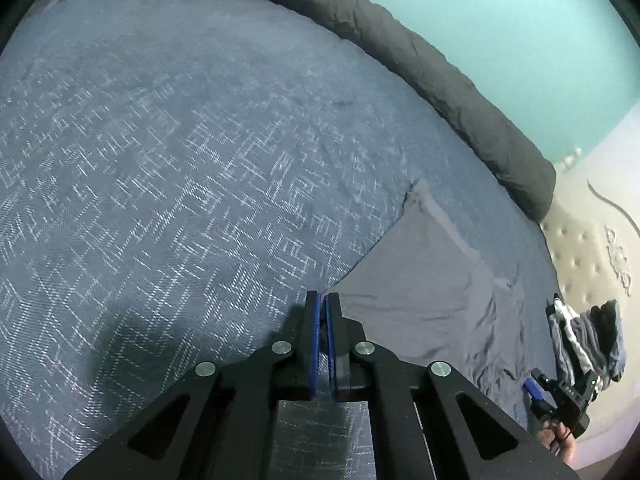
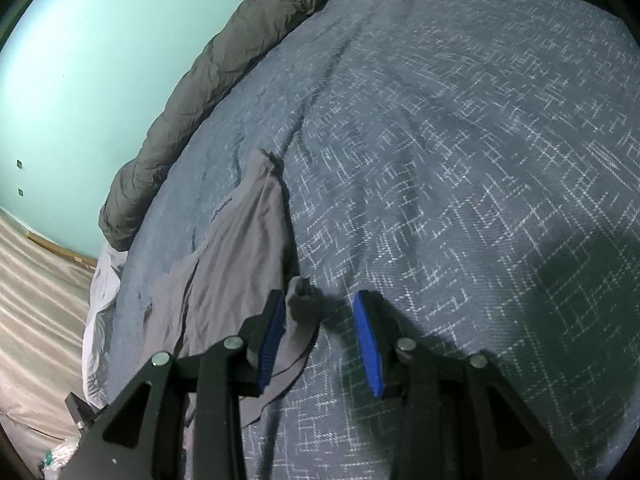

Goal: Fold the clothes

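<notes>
Grey garment laid out on a blue patterned bed, one gripper at each end.

The grey garment (image 2: 236, 264) lies flat along the side of the bedspread (image 1: 180, 152) nearest the teal wall (image 2: 88, 64), its long axis running away from the right gripper (image 2: 320, 320) toward a narrow bunched end that points up the bed, near the rolled dark blanket (image 2: 188, 112). The right gripper's blue pads (image 2: 366, 336) are spread wide, a small raised tuft of cloth standing between them just beside the left pad. In the left view, the left gripper (image 1: 322, 312) has its pads pressed together at the garment's near corner; whether cloth is caught between them cannot be told. Past the garment's inner edge, bare bedspread stretches wide. A stack of folded clothes (image 1: 588, 340) sits by the bed's edge.
</notes>
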Tool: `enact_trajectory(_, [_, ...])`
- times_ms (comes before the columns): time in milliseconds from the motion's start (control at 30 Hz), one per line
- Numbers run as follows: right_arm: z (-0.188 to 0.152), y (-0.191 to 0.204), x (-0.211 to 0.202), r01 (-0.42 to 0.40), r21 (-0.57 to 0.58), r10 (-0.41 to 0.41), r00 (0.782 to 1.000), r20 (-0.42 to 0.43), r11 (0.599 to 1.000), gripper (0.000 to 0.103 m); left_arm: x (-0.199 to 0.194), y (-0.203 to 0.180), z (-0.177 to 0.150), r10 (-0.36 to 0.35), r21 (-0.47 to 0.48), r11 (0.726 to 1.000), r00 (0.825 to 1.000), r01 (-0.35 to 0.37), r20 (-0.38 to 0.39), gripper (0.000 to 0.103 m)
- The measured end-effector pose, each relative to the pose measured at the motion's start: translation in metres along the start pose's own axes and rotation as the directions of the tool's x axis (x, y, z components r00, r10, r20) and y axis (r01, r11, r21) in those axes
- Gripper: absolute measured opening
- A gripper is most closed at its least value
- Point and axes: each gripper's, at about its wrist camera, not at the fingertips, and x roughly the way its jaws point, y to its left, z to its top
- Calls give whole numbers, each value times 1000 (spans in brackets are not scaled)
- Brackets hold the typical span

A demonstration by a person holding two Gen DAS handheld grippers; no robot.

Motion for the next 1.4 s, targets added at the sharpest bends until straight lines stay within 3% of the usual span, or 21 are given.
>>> enact_trajectory(200, [-3, 19, 15, 6, -66, -7, 1000, -12, 998, 36, 0, 8, -2, 14, -26, 1000, 1000, -14, -4, 4])
enact_trajectory(267, [-5, 20, 20, 8, -94, -10, 1000, -21, 996, 15, -2, 12, -2, 28, -35, 999, 1000, -28, 1, 4])
enact_trajectory(367, [-9, 24, 20, 26, -138, -29, 999, -20, 990, 4, -5, 16, -3, 48, -47, 998, 999, -48, 8, 4])
enact_trajectory(467, [-10, 24, 17, 20, -132, -20, 1000, -2, 991, 3, -8, 19, -4, 68, -49, 997, 998, -67, 16, 4])
enact_trajectory(567, [-8, 19, 5, 27, -119, -24, 999, 32, 993, 3, -15, 6, -7, 74, 16, 997, 997, -75, 33, 4])
enact_trajectory(833, [-2, -6, -17, 22, -37, -20, 998, 61, 999, 3, 14, -34, -15, 64, 162, 985, 997, -57, -35, 4])
enact_trajectory(1100, [-5, -32, -29, 20, 66, -24, 998, 60, 998, 3, 26, -38, -18, 89, 178, 981, 993, -75, -73, 4])
enact_trajectory(1400, [2, -29, -24, -28, 50, 24, 997, 78, 998, 6, 29, -39, -21, 90, 180, 981, 993, -74, -83, 4])
